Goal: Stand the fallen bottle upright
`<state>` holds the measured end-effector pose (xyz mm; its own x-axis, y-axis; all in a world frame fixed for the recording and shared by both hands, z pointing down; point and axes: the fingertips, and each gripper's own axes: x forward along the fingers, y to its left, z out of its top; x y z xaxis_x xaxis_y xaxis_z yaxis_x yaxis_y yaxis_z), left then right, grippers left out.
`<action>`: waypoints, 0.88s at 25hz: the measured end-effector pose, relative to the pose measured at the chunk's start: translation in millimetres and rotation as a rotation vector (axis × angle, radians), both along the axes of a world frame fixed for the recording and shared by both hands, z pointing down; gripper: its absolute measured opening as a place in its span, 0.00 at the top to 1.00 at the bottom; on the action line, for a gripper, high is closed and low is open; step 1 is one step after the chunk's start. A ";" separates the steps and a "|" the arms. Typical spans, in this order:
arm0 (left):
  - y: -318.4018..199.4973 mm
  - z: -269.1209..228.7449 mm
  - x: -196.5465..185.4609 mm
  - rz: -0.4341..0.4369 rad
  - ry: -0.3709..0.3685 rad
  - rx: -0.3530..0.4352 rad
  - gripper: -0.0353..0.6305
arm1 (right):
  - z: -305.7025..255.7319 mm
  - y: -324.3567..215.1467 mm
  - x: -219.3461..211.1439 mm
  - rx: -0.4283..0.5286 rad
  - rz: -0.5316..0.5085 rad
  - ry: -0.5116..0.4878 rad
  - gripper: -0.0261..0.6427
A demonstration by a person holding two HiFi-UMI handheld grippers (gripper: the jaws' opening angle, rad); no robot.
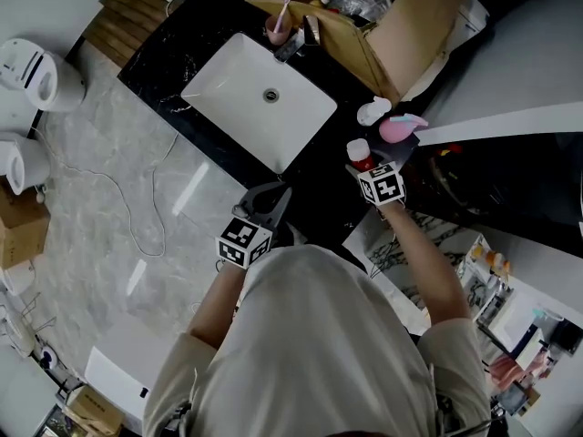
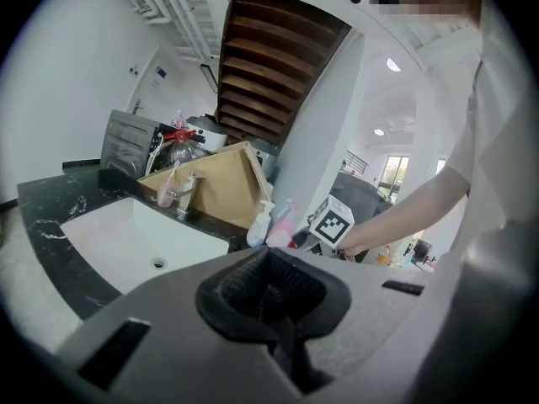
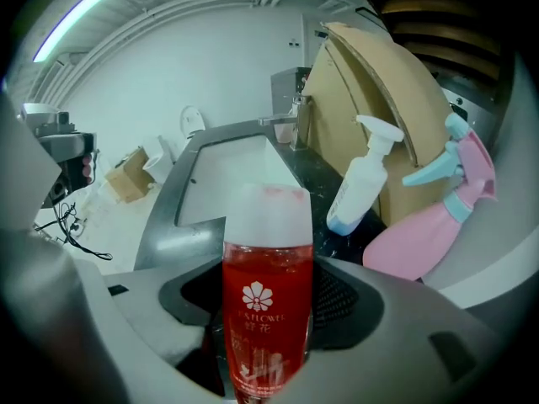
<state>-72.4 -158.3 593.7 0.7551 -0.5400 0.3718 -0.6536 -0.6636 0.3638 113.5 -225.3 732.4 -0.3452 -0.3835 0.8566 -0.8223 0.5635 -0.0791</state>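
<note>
The right gripper [image 3: 269, 331] has its jaws clamped on the red bottle [image 3: 268, 268], one dark ribbed pad pressing each side of the clear body, which is full of red liquid and bears a white flower mark. The bottle's white cap points away from the gripper's camera, and the bottle runs straight along the jaws. From the head view, the right gripper [image 1: 375, 176] holds the red bottle [image 1: 358, 153] over the black countertop [image 1: 314, 198], to the right of the sink [image 1: 228, 89], off its near right corner. Whether the bottle's base touches the countertop cannot be made out. The left gripper [image 2: 271, 297] has its jaws pressed together with nothing between them. In the head view the left gripper [image 1: 264, 203] hangs at the counter's near edge, just in front of the sink's near corner and well apart from the bottle. The sink is a white rectangular basin set into the black countertop. Right of the sink, a little beyond the red bottle, stand a white spray bottle [image 1: 373, 110] and a pink spray bottle [image 1: 401, 127], just beside each other. At the sink's far edge are a faucet [image 1: 290, 44] and a pink cup [image 1: 278, 27] holding a toothbrush. Behind the sink to the right sits an open cardboard box [image 1: 401, 35].
</note>
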 end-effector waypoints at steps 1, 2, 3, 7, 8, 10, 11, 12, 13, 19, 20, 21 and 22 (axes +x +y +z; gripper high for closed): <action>1.9 -1.4 1.5 0.000 0.001 0.002 0.94 | -3.3 1.4 0.9 0.009 -0.002 -0.004 0.51; 3.8 -2.7 2.9 -0.001 0.002 0.005 0.94 | -6.4 2.6 1.5 0.018 -0.003 -0.008 0.51; 5.4 -3.7 4.1 -0.002 0.002 0.008 0.94 | -9.1 3.5 2.1 0.027 -0.004 -0.012 0.51; 11.4 -6.4 8.7 -0.011 0.005 0.014 0.94 | -18.9 4.0 5.1 0.056 -0.001 -0.029 0.51; 12.8 -7.2 9.8 -0.013 0.004 0.016 0.94 | -21.5 3.7 6.3 0.062 0.002 -0.034 0.51; 15.2 -9.0 12.0 -0.015 0.001 0.021 0.94 | -26.3 2.5 8.2 0.073 0.009 -0.045 0.51; 15.8 -10.3 12.8 -0.016 -0.001 0.024 0.94 | -28.6 1.3 8.7 0.079 0.011 -0.051 0.51; 16.1 -11.7 13.1 -0.018 -0.002 0.029 0.94 | -30.8 -0.2 8.9 0.085 0.013 -0.057 0.51; 16.6 -13.2 13.1 -0.020 -0.003 0.033 0.94 | -32.7 -1.7 9.4 0.091 0.016 -0.061 0.51; 17.9 -18.8 10.5 -0.035 -0.011 0.045 0.94 | -44.8 -13.7 10.0 0.122 0.039 -0.090 0.51; 17.6 -20.0 9.7 -0.034 -0.014 0.048 0.94 | -46.5 -15.9 8.9 0.125 0.039 -0.092 0.51; 17.2 -21.5 8.7 -0.034 -0.018 0.051 0.94 | -47.8 -18.0 7.0 0.127 0.037 -0.094 0.51; 16.3 -23.2 7.4 -0.034 -0.023 0.054 0.94 | -48.8 -20.4 4.6 0.128 0.034 -0.096 0.51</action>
